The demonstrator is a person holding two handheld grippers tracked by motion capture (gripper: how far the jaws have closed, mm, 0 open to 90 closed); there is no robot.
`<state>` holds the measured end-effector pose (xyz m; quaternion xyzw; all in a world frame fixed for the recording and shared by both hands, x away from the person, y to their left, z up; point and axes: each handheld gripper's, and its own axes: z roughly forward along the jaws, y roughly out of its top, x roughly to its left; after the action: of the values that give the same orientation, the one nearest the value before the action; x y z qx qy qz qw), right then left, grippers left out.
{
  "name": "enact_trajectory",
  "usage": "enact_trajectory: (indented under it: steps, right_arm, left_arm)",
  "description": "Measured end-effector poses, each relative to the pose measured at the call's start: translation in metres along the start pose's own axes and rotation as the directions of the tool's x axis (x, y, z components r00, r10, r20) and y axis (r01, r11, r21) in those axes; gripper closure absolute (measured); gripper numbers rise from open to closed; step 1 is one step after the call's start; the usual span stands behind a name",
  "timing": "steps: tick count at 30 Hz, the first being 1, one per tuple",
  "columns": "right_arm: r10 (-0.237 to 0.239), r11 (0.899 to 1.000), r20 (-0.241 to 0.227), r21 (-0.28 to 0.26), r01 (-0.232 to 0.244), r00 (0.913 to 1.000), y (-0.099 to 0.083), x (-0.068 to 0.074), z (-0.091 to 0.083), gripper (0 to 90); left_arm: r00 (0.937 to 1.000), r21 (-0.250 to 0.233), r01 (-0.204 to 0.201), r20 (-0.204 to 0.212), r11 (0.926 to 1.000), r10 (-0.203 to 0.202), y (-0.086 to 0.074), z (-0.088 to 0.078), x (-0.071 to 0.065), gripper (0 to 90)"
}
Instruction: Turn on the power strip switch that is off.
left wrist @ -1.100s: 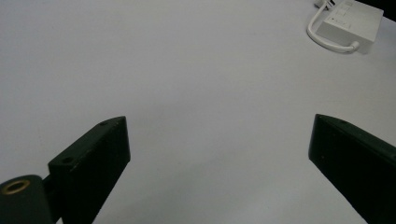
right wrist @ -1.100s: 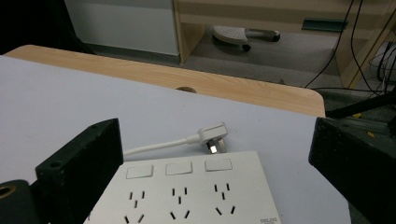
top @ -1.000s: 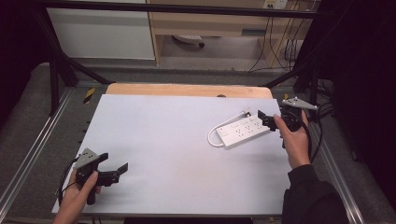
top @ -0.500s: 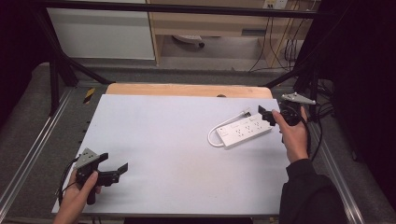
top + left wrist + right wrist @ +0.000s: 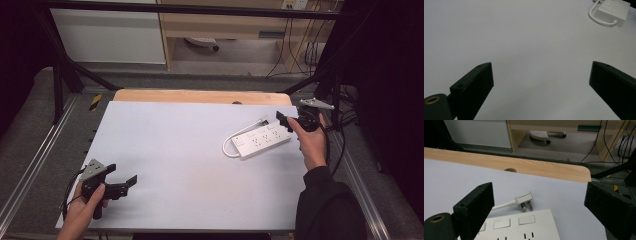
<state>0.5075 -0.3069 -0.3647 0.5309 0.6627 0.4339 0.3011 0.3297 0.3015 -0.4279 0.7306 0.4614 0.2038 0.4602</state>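
Power strip (image 5: 262, 141), white, lies flat on the right half of the bench (image 5: 175, 150), near its right edge and angled so one short end points toward the far right corner. Its cable (image 5: 235, 140) loops round the near-left end and runs along the far side to the plug (image 5: 524, 201), which lies on its side just beyond the strip, pins toward it.

Largest first: the bench top is a pale sheet, with a strip of bare wood along the far edge. Wide bare surface runs between the two hands.

Change over the last second: the right hand-held gripper (image 5: 292, 121) has crept a little toward the far end of the strip and now sits just off that end, jaws wide apart, holding nothing. In the right gripper view the strip's sockets and the plug fall between the jaws. Judgement: this is an approach to a grasp on the strip's far end or on the plug, not yet a contact.

Left hand-held gripper (image 5: 120, 187) has not moved; it is low over the near-left corner, jaws spread, empty, aimed across the bench at the strip.

Room: little margin to the right of the strip before the bench edge and the metal rail (image 5: 350, 170) beyond it. Ample room to drag it left or toward the person.
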Motion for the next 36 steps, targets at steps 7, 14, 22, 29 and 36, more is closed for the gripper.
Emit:
enact_trajectory:
  steps: [7, 14, 22, 29, 36]
  right_arm:
    - [0.024, 1.000, 0.008, 0.007, -0.024, 0.9997, -0.003, -0.003, 0.008, 10.9]
    - [0.025, 0.999, 0.018, 0.019, -0.025, 0.9995, -0.005, -0.004, 0.013, 13.0]
    - [0.017, 0.999, 0.019, 0.039, -0.018, 0.9997, -0.008, -0.006, 0.021, 19.5]
    - [0.017, 0.998, 0.012, 0.058, -0.018, 0.9998, -0.008, -0.006, 0.028, 25.4]
    - [0.012, 0.997, 0.010, 0.075, -0.013, 0.9999, -0.011, -0.004, 0.034, 30.1]
  left_arm:
    - [1.0000, 0.003, 0.002, 0.001, 1.0000, -0.002, 0.000, 0.000, 0.000, 5.5]
    - [1.0000, 0.002, -0.001, -0.002, 1.0000, 0.001, 0.000, 0.000, 0.000, 5.5]
    - [1.0000, 0.006, -0.001, -0.001, 1.0000, 0.001, 0.000, 0.000, 0.000, 5.5]
    - [1.0000, 0.006, 0.000, 0.000, 1.0000, 0.000, 0.000, 0.000, 0.000, 5.5]
    - [1.0000, 0.006, -0.004, 0.000, 1.0000, 0.004, 0.000, 0.000, 0.000, 5.5]
